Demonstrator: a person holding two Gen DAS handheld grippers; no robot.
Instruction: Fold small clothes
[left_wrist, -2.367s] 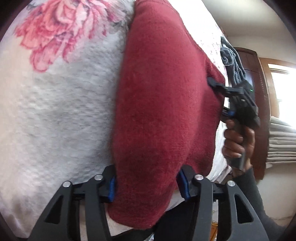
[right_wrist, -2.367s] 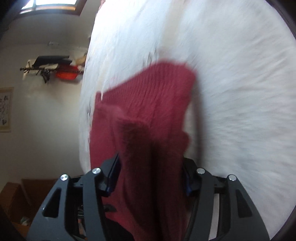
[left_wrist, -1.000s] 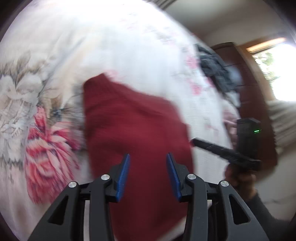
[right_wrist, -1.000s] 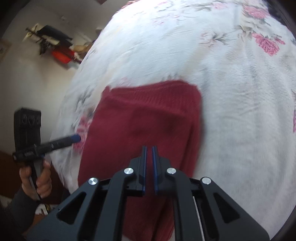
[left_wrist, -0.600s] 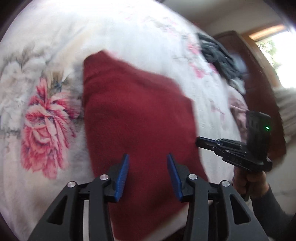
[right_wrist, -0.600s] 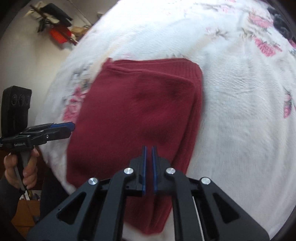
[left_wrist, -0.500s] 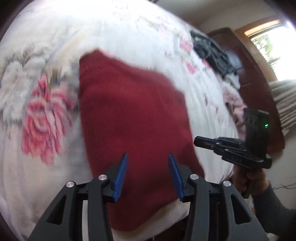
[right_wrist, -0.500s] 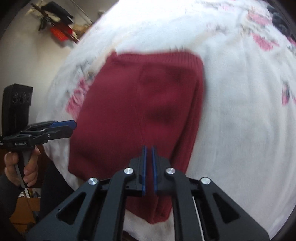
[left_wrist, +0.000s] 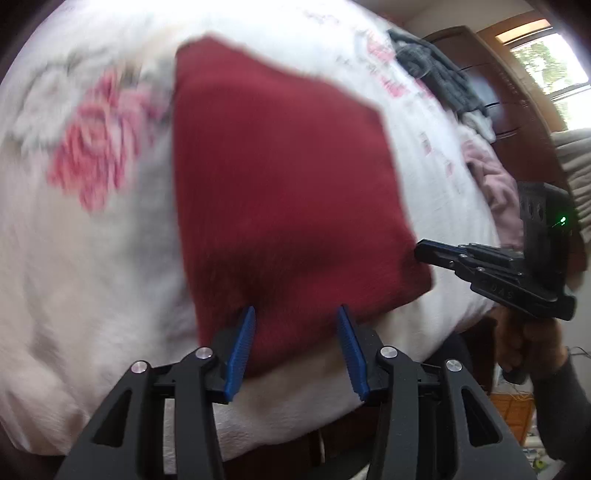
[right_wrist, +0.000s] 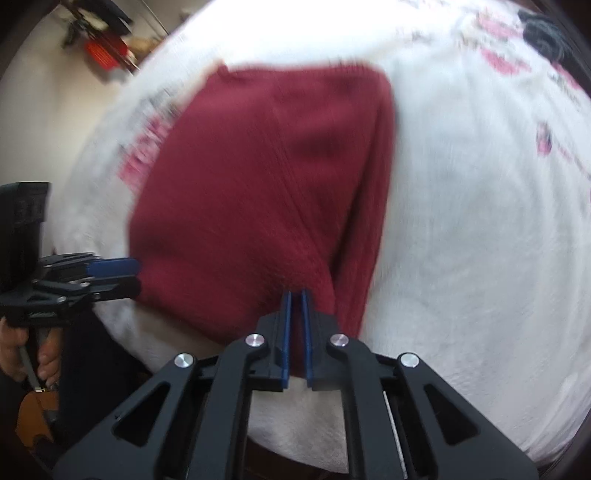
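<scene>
**A:** Bedspread (left_wrist: 92, 258), white with pink roses, fills both views. What lies on it?

**B:** A dark red knitted garment (left_wrist: 280, 192), folded into a rough rectangle, flat near the bed's front edge. Further back sits a grey heap of clothes (left_wrist: 439, 77), with a pink cloth (left_wrist: 495, 184) by the right edge.

**A:** And the grippers?

**B:** The left gripper (left_wrist: 295, 347) has its blue pads set wide apart and holds nothing; the garment's near edge lies just ahead, between the two fingers. The right gripper (right_wrist: 295, 325) has its pads nearly together, a thin slit left. Red knit sits right at its tips, but motion blur hides whether any is pinched. In the left view its tip touches the garment's right edge.

**A:** How should the fold be finished well?

**B:** Probably by squaring it: press the thick doubled right side (right_wrist: 369, 184) flat, keep the corners lined up, and avoid dragging the knit toward the bed's edge.
</scene>
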